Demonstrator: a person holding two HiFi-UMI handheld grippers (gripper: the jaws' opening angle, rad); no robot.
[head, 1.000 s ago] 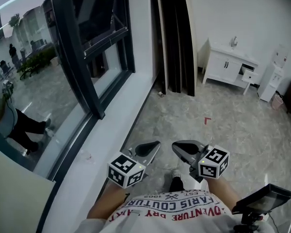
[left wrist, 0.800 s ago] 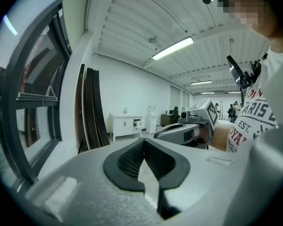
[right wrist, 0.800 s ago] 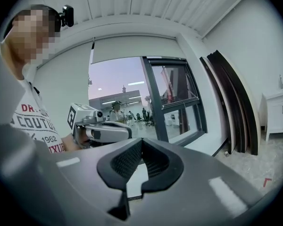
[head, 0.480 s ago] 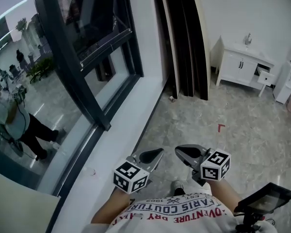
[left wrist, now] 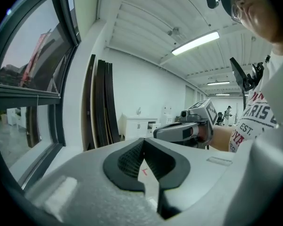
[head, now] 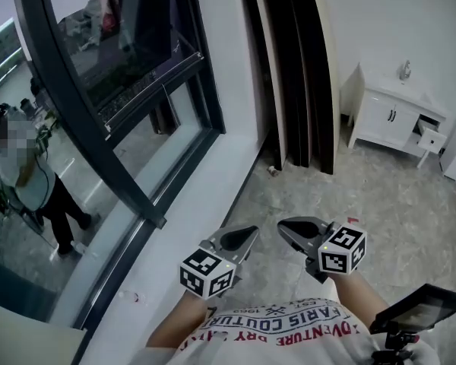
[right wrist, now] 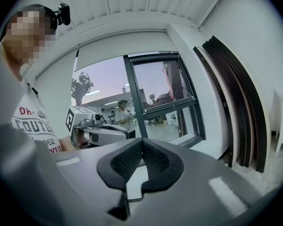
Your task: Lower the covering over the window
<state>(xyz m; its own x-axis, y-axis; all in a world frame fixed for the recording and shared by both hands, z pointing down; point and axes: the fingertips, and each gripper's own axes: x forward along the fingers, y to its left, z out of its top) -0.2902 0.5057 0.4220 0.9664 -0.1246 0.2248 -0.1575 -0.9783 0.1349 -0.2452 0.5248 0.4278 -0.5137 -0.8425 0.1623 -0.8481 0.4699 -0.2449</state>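
The window [head: 91, 128] with its dark frame fills the left of the head view, above a white sill [head: 190, 204]. In the right gripper view a pale panel [right wrist: 122, 44] sits across the top of the window [right wrist: 165, 93]; it may be the covering, with a thin cord [right wrist: 77, 58] at its left end. My left gripper [head: 242, 238] and right gripper [head: 290, 228] are held side by side at waist height, right of the sill. Both are shut with nothing between the pads, as the left gripper view [left wrist: 144, 147] and the right gripper view [right wrist: 141, 147] show.
Tall dark boards [head: 296, 90] lean in the corner beyond the window. A white cabinet [head: 395, 116] with an open drawer [head: 429, 139] stands at the right wall. A small object [head: 271, 170] lies on the floor by the boards. A screen on a stand [head: 418, 310] is at lower right.
The view has advanced along the window toward the corner, so the boards and the cabinet look nearer. Both grippers stay shut and side by side.
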